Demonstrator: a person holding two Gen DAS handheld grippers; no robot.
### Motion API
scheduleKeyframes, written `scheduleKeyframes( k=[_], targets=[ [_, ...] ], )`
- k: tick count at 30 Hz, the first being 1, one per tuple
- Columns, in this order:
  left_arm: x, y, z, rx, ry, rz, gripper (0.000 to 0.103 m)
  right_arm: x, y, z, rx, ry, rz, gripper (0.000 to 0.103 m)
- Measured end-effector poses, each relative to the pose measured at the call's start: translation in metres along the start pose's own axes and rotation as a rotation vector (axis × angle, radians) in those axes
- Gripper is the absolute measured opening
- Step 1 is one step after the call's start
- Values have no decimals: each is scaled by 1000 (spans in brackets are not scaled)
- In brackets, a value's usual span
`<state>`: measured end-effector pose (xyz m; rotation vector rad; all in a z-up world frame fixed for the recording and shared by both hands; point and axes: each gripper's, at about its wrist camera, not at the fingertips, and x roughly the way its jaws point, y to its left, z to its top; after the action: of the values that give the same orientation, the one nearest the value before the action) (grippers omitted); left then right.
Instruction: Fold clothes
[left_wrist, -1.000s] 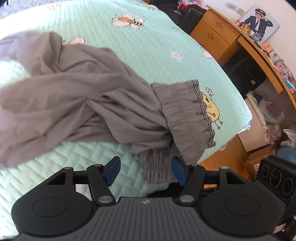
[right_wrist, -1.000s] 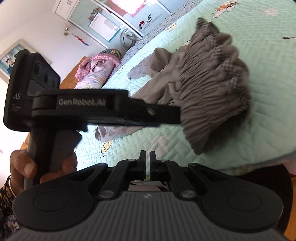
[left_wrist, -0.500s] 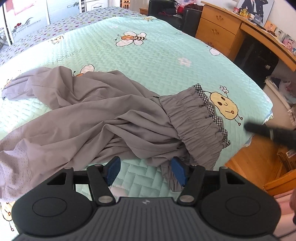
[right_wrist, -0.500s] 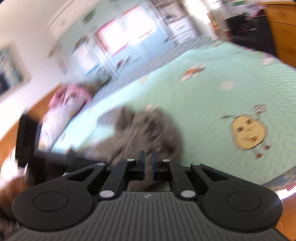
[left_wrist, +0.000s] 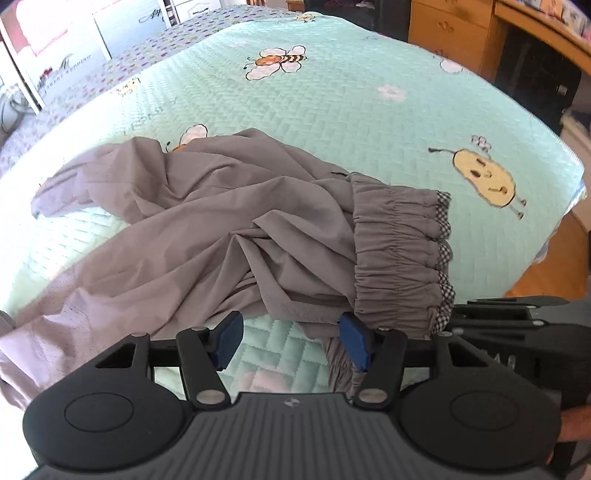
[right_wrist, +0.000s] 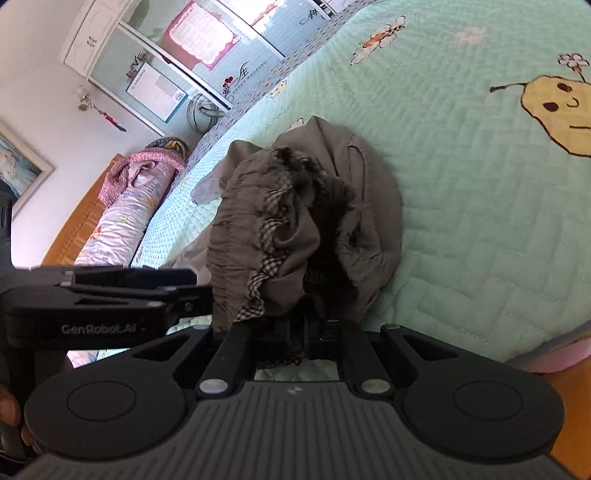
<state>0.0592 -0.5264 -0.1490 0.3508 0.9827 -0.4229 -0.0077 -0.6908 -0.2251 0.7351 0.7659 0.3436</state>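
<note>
Grey trousers (left_wrist: 229, 229) lie crumpled across the mint quilted bed (left_wrist: 332, 96), their gathered waistband (left_wrist: 399, 251) with checked trim toward the near right corner. My left gripper (left_wrist: 290, 338) is open and empty, just short of the trousers' near edge, its blue pads (left_wrist: 229, 338) apart. My right gripper (right_wrist: 295, 332) reaches into the bunched waistband (right_wrist: 280, 229); its fingertips are buried in the cloth, which sits between the jaws. The right gripper also shows in the left wrist view (left_wrist: 517, 332), beside the waistband.
The bed's near right corner (left_wrist: 569, 192) drops to a wooden floor. A wooden desk and drawers (left_wrist: 454, 33) stand at the far right. Rolled bedding (right_wrist: 125, 221) lies along a wooden headboard at the left. The left gripper's body (right_wrist: 99, 306) crosses the right wrist view.
The trousers dropped from a lifted bunch to lie spread on the bed. My right gripper swung around and came in at the waistband. My left gripper stayed open.
</note>
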Motion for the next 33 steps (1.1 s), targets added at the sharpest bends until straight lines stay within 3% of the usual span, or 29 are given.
scheduleKeyframes(
  k=[9, 16, 22, 33],
  targets=[
    [-15, -12, 6, 57, -50, 12, 61, -3, -24, 0, 118, -5, 43, 8],
    [-11, -20, 16, 68, -38, 33, 61, 7, -27, 1, 149, -1, 52, 7],
    [-15, -24, 19, 79, -49, 21, 61, 12, -40, -3, 247, -3, 110, 6],
    [-14, -42, 26, 138, -49, 73, 61, 15, -40, 0, 236, 15, 105, 4]
  ],
)
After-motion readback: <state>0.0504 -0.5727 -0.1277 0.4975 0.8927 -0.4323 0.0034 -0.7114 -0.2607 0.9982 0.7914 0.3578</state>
